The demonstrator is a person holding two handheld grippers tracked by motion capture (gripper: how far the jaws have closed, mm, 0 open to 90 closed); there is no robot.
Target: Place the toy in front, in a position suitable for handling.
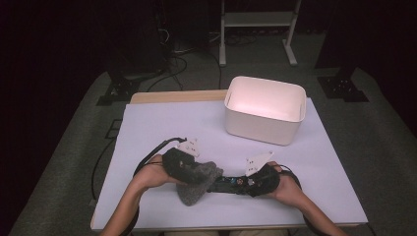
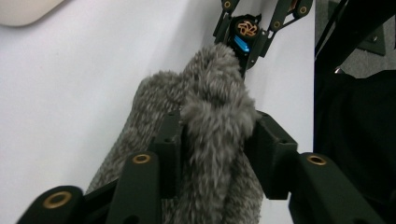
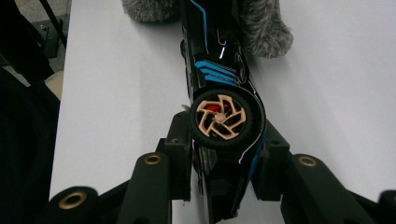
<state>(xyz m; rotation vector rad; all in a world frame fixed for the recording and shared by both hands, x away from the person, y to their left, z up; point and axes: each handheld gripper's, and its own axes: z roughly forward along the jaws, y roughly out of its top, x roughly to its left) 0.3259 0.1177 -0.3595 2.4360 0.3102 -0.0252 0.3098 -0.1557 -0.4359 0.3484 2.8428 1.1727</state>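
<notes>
A black toy car (image 1: 231,184) with blue stripes and bronze wheels lies across the near middle of the white table (image 1: 172,123). My right gripper (image 1: 247,183) is shut on its rear end. In the right gripper view the pads of this gripper (image 3: 226,140) press the car (image 3: 215,60) on both sides of a wheel. A grey fuzzy cloth (image 1: 194,191) drapes over the car's other end. My left gripper (image 1: 200,173) is shut on it. In the left gripper view the cloth (image 2: 210,93) bunches between that gripper's (image 2: 217,135) pads, with the car (image 2: 246,35) beyond it.
A white, empty plastic bin (image 1: 265,108) stands at the back right of the table. The table's near edge runs just below the person's forearms. Cables and a stand's legs lie on the dark floor behind.
</notes>
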